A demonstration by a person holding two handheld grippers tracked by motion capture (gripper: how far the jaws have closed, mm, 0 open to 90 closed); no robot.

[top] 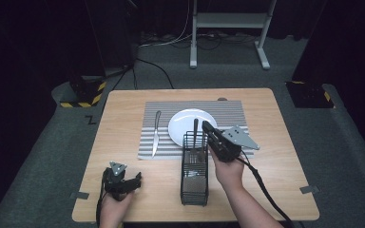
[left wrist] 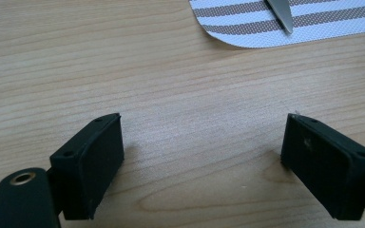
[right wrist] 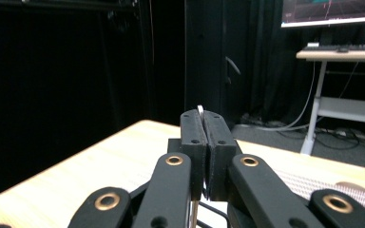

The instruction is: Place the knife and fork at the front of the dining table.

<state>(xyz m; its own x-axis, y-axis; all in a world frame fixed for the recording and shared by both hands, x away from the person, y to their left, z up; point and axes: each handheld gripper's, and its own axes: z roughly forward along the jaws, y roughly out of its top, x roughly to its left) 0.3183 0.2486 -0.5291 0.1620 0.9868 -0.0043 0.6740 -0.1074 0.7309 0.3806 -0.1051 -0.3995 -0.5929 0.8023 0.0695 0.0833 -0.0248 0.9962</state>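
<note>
Worktop [top: 123, 142] of pale wood carries a striped placemat [top: 228, 111], a white plate [top: 183, 124] at its centre, and a knife [top: 156, 133] at the plate's nine o'clock. A black wire caddy [top: 194, 183] stands at the plate's six o'clock. Above the caddy's far end, the right gripper [top: 205, 126] is clenched on a thin utensil [top: 195, 129], long axis upright; its lower end and type are hidden by the wires. At the caddy's nine o'clock, the left gripper [top: 138, 178] rests with jaws released, farther away.
</note>
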